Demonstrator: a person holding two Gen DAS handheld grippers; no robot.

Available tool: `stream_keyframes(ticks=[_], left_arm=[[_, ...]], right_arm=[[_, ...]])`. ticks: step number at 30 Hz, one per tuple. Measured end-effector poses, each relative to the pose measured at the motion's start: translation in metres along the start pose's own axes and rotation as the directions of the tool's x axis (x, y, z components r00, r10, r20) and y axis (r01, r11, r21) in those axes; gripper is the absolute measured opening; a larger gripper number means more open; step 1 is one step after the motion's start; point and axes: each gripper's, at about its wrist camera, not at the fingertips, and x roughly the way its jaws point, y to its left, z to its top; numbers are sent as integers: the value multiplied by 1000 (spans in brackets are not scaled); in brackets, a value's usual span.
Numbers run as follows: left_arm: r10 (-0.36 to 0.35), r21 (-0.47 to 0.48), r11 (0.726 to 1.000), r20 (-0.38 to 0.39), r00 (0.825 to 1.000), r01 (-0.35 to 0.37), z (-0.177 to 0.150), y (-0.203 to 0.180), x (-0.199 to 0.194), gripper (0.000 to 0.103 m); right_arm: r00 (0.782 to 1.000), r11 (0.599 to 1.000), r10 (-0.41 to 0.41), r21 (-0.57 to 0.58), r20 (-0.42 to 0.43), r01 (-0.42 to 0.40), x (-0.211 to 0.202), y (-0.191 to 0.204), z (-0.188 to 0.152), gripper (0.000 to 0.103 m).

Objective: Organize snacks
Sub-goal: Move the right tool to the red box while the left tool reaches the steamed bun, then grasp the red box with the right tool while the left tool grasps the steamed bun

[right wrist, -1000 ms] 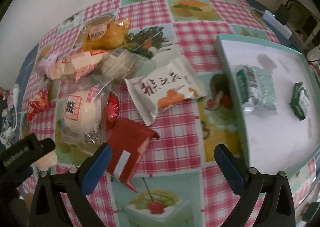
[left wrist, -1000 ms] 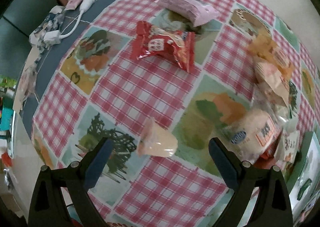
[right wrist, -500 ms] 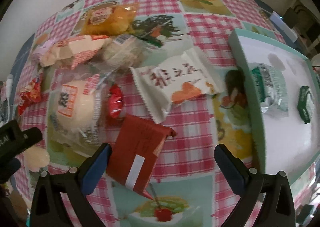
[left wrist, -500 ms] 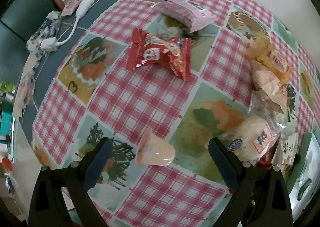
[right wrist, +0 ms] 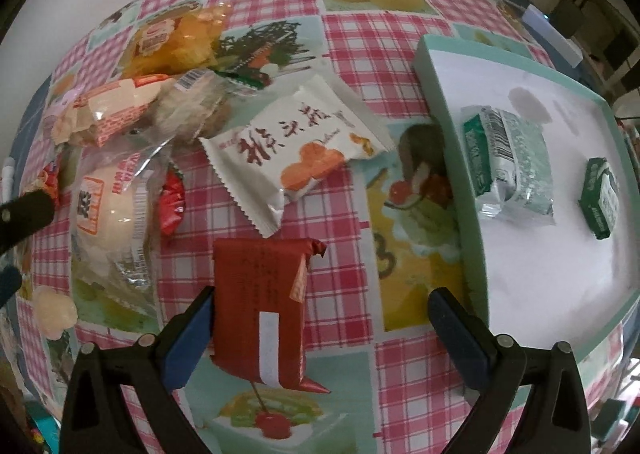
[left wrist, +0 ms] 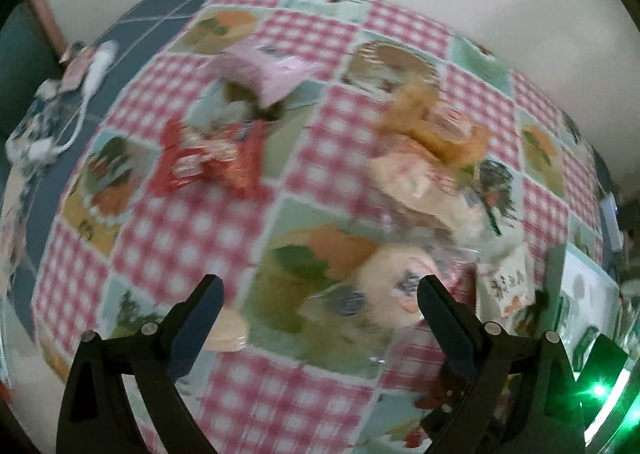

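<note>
Snacks lie scattered on a checked tablecloth. In the right wrist view a dark red packet (right wrist: 262,310) lies between my open right gripper's (right wrist: 320,328) fingers, close to the left finger (right wrist: 192,334). Beyond it lie a white packet with orange fruit (right wrist: 294,157), a clear-wrapped bun (right wrist: 110,225) and a small red candy (right wrist: 172,205). A teal tray (right wrist: 452,157) at the right holds two green packets (right wrist: 508,165). The left wrist view is blurred: my open left gripper (left wrist: 320,320) hovers near a pale jelly cup (left wrist: 230,328) and the bun (left wrist: 394,284).
Farther off lie a red packet (left wrist: 208,157), a pink packet (left wrist: 268,69), an orange packet (right wrist: 176,41) and a pink-striped packet (right wrist: 108,113). A white cable and charger (left wrist: 92,73) sit at the table's far left edge. A wall runs behind the table.
My left gripper has swung right and tilted up, so the jelly cup now sits by its left finger. My right gripper has moved forward; the dark red packet now lies between its fingers.
</note>
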Motion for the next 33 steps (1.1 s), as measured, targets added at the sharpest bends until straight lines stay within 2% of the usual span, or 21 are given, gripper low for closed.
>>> stream_keyframes(ticks=[6, 12, 16, 18, 22, 28, 30, 32, 33], left_arm=[[-23, 125, 992, 24, 999, 20, -3, -27, 6, 97], [3, 204, 979, 6, 1000, -4, -8, -44, 23, 97], [26, 198, 980, -18, 999, -22, -7, -41, 36, 97], [26, 167, 986, -31, 999, -21, -4, -35, 41, 97], [33, 104, 994, -31, 999, -30, 2, -21, 43, 97], [6, 112, 994, -44, 999, -1, 5, -19, 49, 97], [3, 124, 992, -55, 998, 4, 5, -23, 51, 92], [8, 136, 991, -56, 998, 0, 4, -25, 52, 72], [4, 141, 990, -60, 998, 4, 4, -26, 52, 68]], right_arm=[[1000, 1000, -4, -9, -10, 4, 0, -11, -2, 102], [1000, 1000, 0, -13, -20, 0, 8, -8, -6, 102], [1000, 1000, -2, -20, -22, 2, 13, -8, -6, 102], [1000, 1000, -4, -23, -24, 3, 15, -6, -4, 101], [1000, 1000, -10, -22, -16, 10, 6, -6, -4, 92], [1000, 999, 12, -37, -4, -12, -1, -4, -3, 79], [1000, 999, 22, -46, 0, -22, -4, -1, -3, 74], [1000, 998, 28, -54, 2, -28, -6, 2, -3, 68], [999, 998, 33, -57, 5, -33, -6, 3, -3, 60]])
